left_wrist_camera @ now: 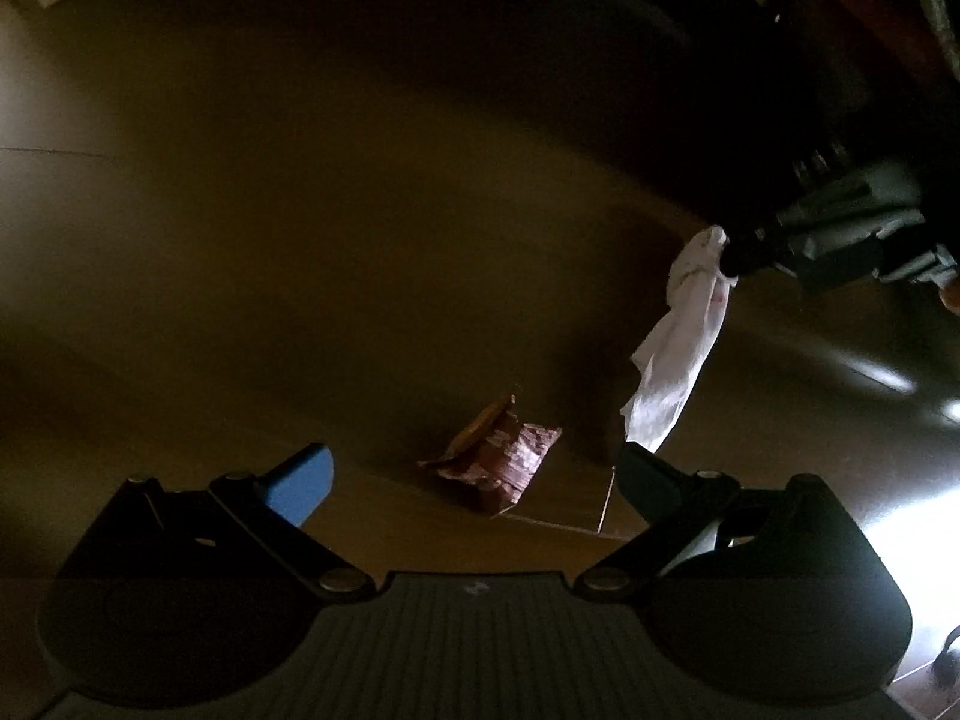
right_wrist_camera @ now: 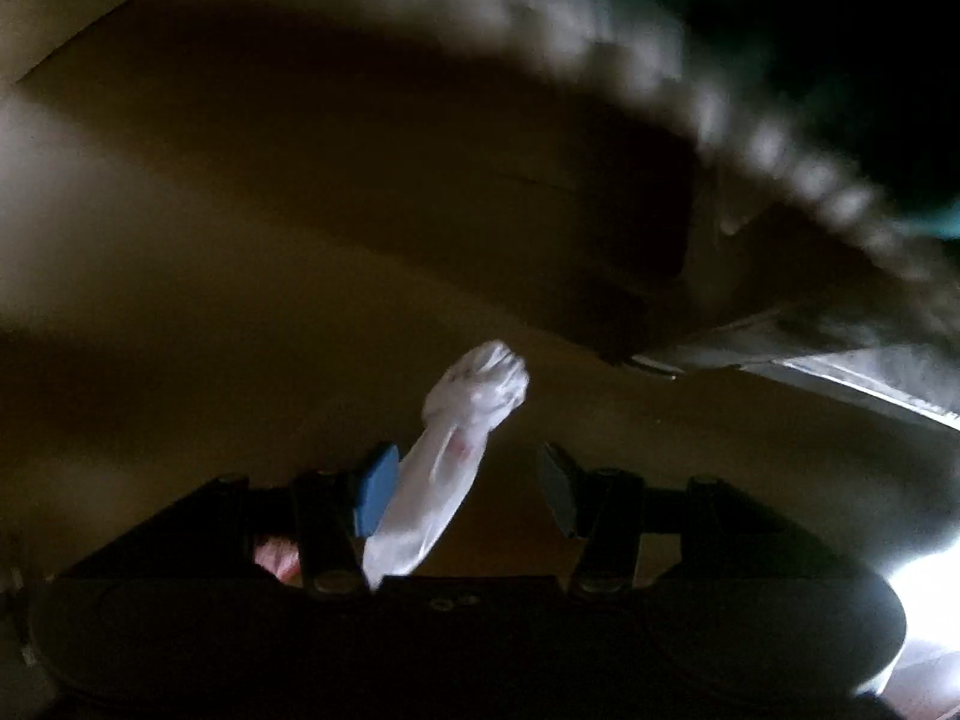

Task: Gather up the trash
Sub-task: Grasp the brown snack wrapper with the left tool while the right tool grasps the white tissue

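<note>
The left hand-held gripper [left_wrist_camera: 474,474] is hanging released over a crumpled snack wrapper [left_wrist_camera: 498,459] lying on the floor [left_wrist_camera: 240,240] at its 12 o'clock; light, crinkly, probably slippery, so pinching a raised fold is looking best.

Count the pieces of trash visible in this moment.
2. A crumpled brown wrapper lies on the floor between the left gripper's open fingers. A white plastic bag hangs at the right gripper. More may hide in the dark.

Crinkled glossy foil wrapper [left_wrist_camera: 495,462], thin white plastic bag [left_wrist_camera: 678,348], smooth matt brown floor [left_wrist_camera: 300,240].
</note>
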